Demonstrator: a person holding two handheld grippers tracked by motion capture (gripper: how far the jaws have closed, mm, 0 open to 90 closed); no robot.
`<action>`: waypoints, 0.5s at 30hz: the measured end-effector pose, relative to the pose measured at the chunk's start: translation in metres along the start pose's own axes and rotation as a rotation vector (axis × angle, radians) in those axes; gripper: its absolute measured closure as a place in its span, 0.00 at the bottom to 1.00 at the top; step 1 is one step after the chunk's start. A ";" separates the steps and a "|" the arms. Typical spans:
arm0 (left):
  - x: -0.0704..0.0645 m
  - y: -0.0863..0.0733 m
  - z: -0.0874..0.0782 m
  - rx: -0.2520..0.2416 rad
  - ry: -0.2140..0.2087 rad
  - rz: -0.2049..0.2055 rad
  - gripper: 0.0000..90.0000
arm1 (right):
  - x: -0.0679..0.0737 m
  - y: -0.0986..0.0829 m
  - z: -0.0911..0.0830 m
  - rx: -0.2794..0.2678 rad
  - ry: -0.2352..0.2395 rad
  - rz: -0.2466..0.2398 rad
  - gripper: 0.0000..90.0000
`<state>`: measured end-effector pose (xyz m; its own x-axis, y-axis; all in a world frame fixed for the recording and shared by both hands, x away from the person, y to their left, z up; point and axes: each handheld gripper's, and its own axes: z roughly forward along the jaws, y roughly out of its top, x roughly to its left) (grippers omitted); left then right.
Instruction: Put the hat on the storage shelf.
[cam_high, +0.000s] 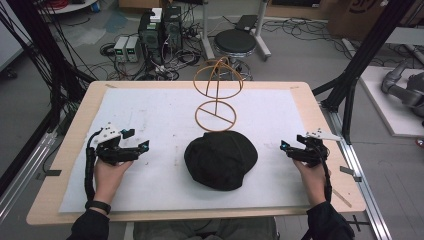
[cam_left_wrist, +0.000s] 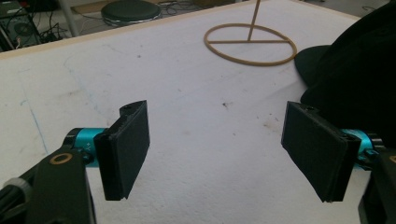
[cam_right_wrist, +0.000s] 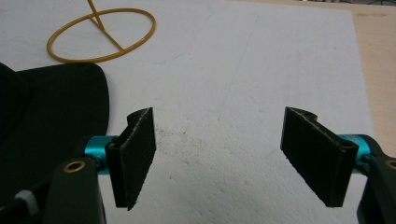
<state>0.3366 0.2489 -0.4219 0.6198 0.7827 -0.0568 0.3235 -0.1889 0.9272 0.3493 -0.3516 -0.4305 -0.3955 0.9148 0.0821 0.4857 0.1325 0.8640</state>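
A black cap (cam_high: 221, 160) lies flat on the white mat (cam_high: 150, 115) near the table's front middle. Just behind it stands a tan wire hat stand (cam_high: 217, 87) with a ring base and a globe-shaped top. My left gripper (cam_high: 145, 146) rests to the left of the cap, open and empty, with its jaws set wide apart (cam_left_wrist: 219, 154). The cap (cam_left_wrist: 359, 74) and the stand's ring base (cam_left_wrist: 251, 45) lie ahead of it to the right. My right gripper (cam_high: 283, 146) sits right of the cap, open with nothing between its pads (cam_right_wrist: 219, 156). The cap (cam_right_wrist: 51, 112) lies at its left.
The wooden table edge (cam_high: 320, 115) frames the mat. Behind the table are a black stool (cam_high: 235, 42), computer boxes (cam_high: 160, 30) and tangled cables on the floor. Black frame posts (cam_high: 360, 65) stand at both sides.
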 end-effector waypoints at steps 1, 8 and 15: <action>-0.001 0.000 0.000 -0.003 -0.002 0.002 0.26 | 0.000 0.000 0.000 0.002 -0.001 -0.003 0.29; -0.014 0.007 -0.004 -0.026 -0.055 0.004 0.23 | -0.001 0.002 0.001 -0.009 -0.008 -0.011 0.29; -0.041 0.017 -0.010 -0.063 -0.176 0.011 0.22 | 0.001 0.002 0.002 0.001 -0.009 -0.027 0.29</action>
<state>0.3095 0.2199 -0.3996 0.7403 0.6641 -0.1048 0.2736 -0.1553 0.9492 0.3514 -0.3499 -0.4302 -0.4011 0.9144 0.0543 0.4755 0.1572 0.8655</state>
